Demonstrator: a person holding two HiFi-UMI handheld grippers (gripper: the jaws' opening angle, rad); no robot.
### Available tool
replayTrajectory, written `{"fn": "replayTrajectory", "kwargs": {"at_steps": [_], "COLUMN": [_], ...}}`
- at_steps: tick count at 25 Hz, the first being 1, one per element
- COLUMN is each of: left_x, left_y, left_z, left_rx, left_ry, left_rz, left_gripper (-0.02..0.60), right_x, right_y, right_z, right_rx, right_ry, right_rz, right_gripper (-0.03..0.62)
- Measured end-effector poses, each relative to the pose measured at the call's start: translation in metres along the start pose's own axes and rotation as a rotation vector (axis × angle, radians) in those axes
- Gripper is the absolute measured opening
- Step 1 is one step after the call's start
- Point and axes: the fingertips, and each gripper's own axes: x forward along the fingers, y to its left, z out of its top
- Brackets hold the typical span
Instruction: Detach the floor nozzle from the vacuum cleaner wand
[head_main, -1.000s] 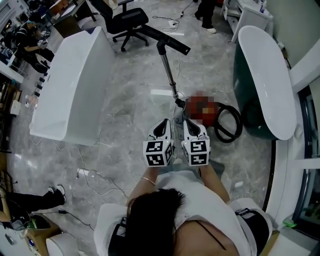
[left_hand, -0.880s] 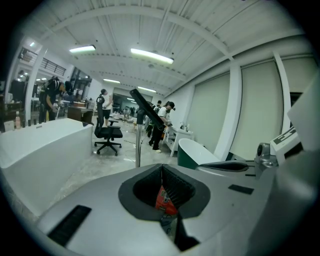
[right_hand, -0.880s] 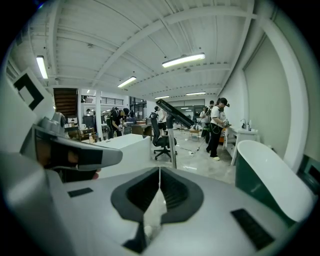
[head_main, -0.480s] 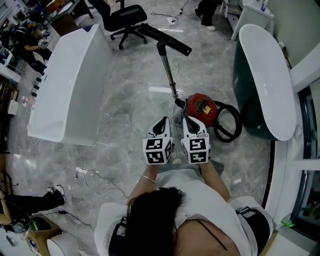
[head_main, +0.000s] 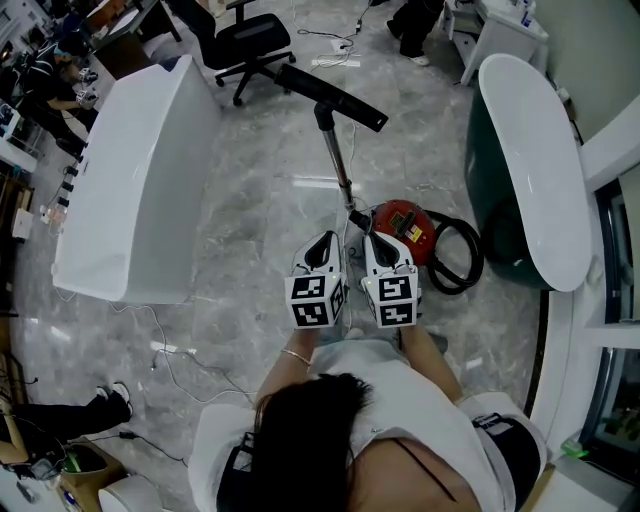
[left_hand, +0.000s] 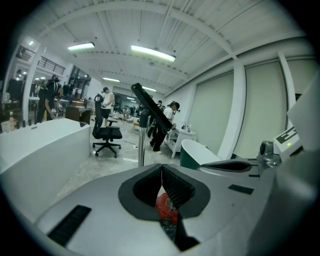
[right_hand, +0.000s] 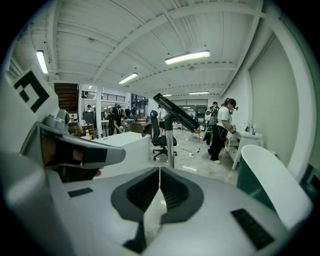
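The vacuum stands upright on the floor ahead of me: a red body (head_main: 404, 221), a metal wand (head_main: 338, 160) rising from it, and the black floor nozzle (head_main: 330, 97) at the wand's top, tilted. My left gripper (head_main: 325, 241) and right gripper (head_main: 379, 241) are side by side just short of the red body, both shut with nothing between the jaws. From the left gripper (left_hand: 161, 168) view, the nozzle (left_hand: 152, 107) and wand (left_hand: 141, 150) stand ahead, the red body (left_hand: 167, 210) below the jaws. In the right gripper (right_hand: 159, 173) view, the nozzle (right_hand: 176, 113) tops the wand (right_hand: 170, 145).
A black hose (head_main: 458, 256) loops right of the red body. A white bathtub (head_main: 140, 180) lies at the left, a green-sided tub (head_main: 528, 150) at the right. An office chair (head_main: 250, 40) and cables (head_main: 170, 350) are on the marble floor. People stand at the back.
Both grippers have moved forward together toward the vacuum, and its body and nozzle sit a little lower and closer in the head view. The jaws stay shut.
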Motion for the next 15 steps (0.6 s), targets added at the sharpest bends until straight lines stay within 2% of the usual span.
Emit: {"fn": "replayTrajectory", "kwargs": {"at_steps": [15], "left_x": [0.073], "left_y": [0.041], "left_z": [0.037], "left_rx": [-0.017], "left_ry": [0.009], "left_rz": [-0.022], "left_gripper": [0.005], "right_x": [0.077], "right_y": [-0.025], "right_z": [0.04], "right_rx": [-0.022], "right_ry": [0.008], "right_rz": [-0.033], "right_gripper": [0.015]}}
